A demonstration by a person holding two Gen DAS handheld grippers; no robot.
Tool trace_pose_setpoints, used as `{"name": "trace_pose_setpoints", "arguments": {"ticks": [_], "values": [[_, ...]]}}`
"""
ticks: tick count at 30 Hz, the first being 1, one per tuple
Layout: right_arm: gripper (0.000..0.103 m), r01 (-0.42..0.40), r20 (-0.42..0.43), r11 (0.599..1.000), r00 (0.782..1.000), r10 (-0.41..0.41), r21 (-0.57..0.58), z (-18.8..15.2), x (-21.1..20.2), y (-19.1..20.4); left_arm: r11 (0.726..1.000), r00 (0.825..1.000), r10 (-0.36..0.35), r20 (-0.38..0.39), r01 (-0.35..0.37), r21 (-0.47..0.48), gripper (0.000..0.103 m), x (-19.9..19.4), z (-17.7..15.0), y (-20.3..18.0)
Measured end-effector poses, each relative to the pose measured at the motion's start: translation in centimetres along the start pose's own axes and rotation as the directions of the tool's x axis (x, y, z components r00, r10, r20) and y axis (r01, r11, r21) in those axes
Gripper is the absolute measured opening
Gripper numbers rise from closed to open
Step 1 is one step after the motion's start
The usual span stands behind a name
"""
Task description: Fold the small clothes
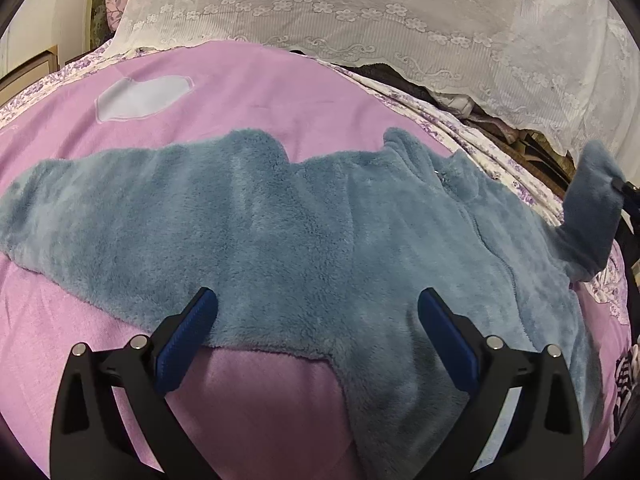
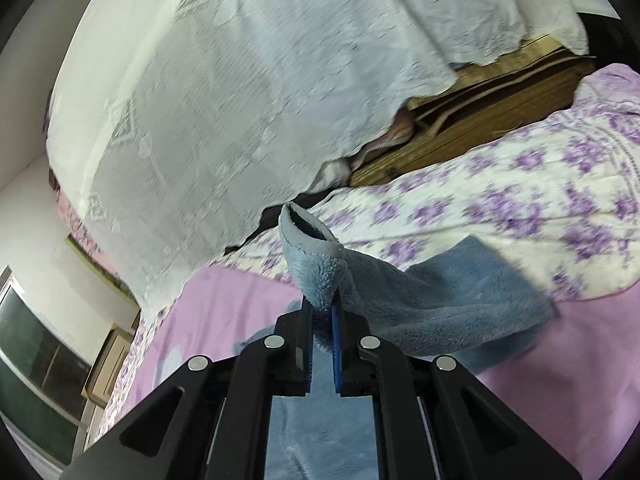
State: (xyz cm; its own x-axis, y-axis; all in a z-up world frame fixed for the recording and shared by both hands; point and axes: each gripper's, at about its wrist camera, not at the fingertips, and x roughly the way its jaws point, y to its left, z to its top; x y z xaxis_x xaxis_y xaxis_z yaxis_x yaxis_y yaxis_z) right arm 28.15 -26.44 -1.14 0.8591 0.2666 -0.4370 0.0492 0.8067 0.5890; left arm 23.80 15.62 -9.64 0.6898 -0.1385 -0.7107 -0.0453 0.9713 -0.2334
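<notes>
Blue fleece dominates the left wrist view: a small fleece garment (image 1: 304, 216) is spread flat across a pink blanket (image 1: 248, 88), one sleeve reaching far left, the body running near and right. The left gripper (image 1: 318, 312) is held just above the garment's near hem with its jaws wide apart and nothing between them; whether the pads touch the fleece cannot be told. At the far right edge the other sleeve (image 1: 592, 220) is seen lifted off the bed.

From the right wrist view, the right gripper (image 2: 322, 312) is seen clamped tight on that sleeve's cuff (image 2: 308, 240), the fabric trailing down to the right over a floral sheet (image 2: 500, 200). A white lace cover (image 2: 240, 80) hangs beyond.

Two risks are judged likely. Only a thin edge of plush cuff is pinched, so it could slip out if pulled hard. With the body unpinned, dragging the sleeve across could shift or bunch the whole garment, spoiling the fold.
</notes>
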Motion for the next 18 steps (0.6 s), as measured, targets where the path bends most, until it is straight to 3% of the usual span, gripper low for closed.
{"name": "trace_pose_setpoints", "arguments": {"ticks": [12, 18], "values": [[0.008, -0.106, -0.138, 0.993, 0.985, 0.099, -0.045, -5.3, 4.3, 6.0, 1.0, 1.0, -0.004, -0.005, 0.004, -0.009, 0.098, -0.1, 0.1, 0.2], [0.008, -0.107, -0.238, 0.991, 0.968, 0.085, -0.081, -8.4, 6.8, 7.1, 1.0, 1.0, 0.001, -0.008, -0.001, -0.007, 0.098, 0.0, 0.0, 0.2]]}}
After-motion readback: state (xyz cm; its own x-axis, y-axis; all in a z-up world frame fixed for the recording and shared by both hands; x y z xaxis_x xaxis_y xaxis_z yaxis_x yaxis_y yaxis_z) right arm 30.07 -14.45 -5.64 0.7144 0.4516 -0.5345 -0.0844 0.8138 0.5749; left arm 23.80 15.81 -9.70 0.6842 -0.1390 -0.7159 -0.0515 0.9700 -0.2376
